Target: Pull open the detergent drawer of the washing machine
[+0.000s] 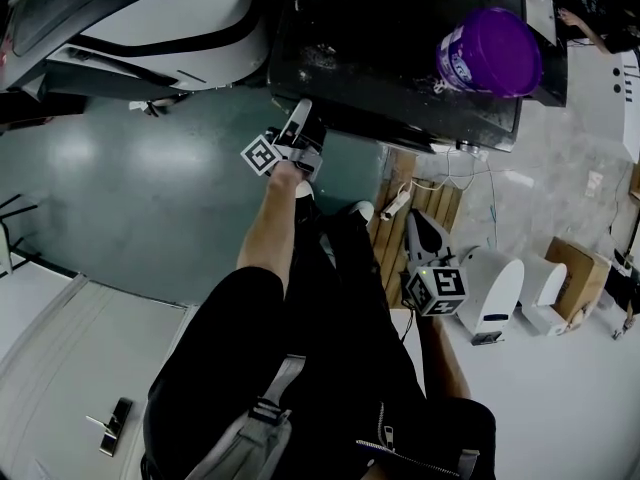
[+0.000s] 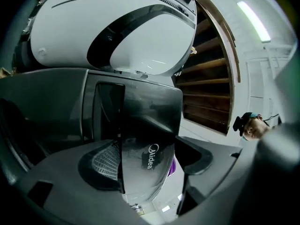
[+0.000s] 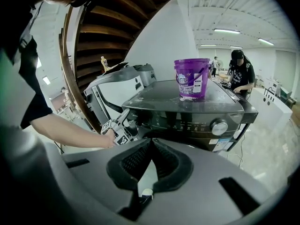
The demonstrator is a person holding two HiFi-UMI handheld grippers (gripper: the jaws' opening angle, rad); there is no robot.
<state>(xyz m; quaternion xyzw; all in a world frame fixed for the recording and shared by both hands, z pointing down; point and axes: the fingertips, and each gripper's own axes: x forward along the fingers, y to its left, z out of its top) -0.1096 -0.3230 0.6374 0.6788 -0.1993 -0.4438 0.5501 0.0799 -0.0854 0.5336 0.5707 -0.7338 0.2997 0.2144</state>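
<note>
My head camera rides above the person and looks almost straight down, past the torso to the washer (image 1: 390, 58) top, the tub (image 1: 490, 53) on it and the floor (image 1: 130, 188), from some way off. The left gripper (image 1: 303, 113) camera sits hard against the washer's front, tilted upward, with a white machine (image 2: 117, 32) looming above. The right gripper (image 1: 418, 223) camera stands further back, about level with the washer top, facing its front. With the head view it shares the washer top, tub and left gripper. The left gripper view shares only the washer's front and the white machine.
</note>
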